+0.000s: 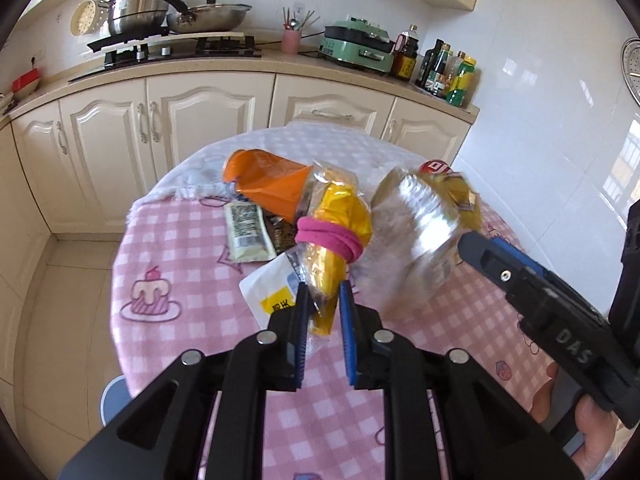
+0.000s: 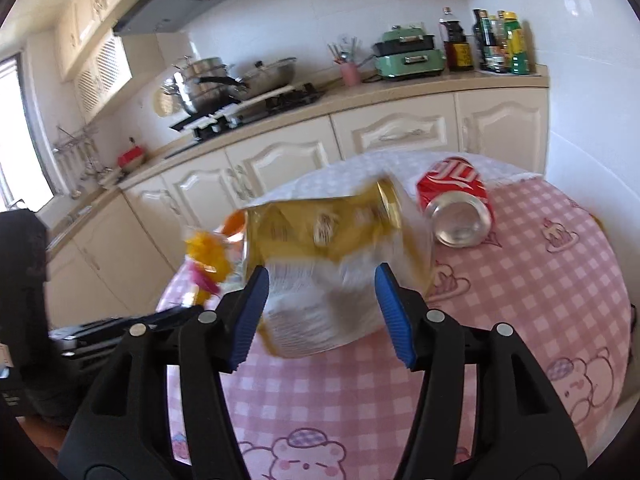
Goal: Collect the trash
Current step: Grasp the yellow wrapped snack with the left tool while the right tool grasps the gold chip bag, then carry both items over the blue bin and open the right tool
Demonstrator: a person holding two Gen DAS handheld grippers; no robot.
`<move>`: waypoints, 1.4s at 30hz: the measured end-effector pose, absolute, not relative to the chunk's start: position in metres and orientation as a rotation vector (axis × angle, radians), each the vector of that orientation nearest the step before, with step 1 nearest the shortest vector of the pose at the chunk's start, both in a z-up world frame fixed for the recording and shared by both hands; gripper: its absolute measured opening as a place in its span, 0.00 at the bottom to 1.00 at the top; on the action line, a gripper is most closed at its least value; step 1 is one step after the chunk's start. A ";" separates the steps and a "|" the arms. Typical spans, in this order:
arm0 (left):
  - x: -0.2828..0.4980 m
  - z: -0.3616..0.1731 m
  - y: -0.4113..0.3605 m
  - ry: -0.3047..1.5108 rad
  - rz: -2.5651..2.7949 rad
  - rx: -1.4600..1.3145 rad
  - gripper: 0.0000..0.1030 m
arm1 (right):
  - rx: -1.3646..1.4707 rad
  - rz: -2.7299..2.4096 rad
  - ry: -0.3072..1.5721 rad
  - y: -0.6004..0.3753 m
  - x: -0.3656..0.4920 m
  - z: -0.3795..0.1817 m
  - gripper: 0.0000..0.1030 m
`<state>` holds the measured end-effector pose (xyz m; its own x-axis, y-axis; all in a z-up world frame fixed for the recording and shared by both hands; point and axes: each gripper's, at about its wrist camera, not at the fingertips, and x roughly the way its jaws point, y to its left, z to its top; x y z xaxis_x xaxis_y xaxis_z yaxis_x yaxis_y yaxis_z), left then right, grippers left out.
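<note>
My left gripper is shut on the end of a yellow snack bag bound with a pink band, held above the table. My right gripper holds a crumpled gold-and-silver chip bag between its blue pads, lifted and blurred; the same chip bag shows in the left wrist view. An orange packet, a pale sachet, a white-and-yellow pouch and a red soda can lie on the table.
The round table has a pink checked cloth. Behind it stand cream kitchen cabinets, a hob with pots, a green cooker and bottles. A white wall is at the right.
</note>
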<state>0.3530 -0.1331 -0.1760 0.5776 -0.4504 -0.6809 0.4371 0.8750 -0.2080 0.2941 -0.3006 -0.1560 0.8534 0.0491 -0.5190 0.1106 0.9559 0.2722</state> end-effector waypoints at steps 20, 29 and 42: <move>0.335 -0.159 -0.101 0.753 -0.475 -0.071 0.14 | 0.350 -0.092 0.599 -0.339 0.330 -0.165 0.30; 0.324 -0.146 -0.078 0.719 -0.466 -0.112 0.14 | 0.295 -0.095 0.525 -0.324 0.301 -0.145 0.16; 0.287 -0.134 0.014 0.656 -0.348 -0.178 0.14 | 0.157 0.146 0.440 -0.191 0.282 -0.094 0.16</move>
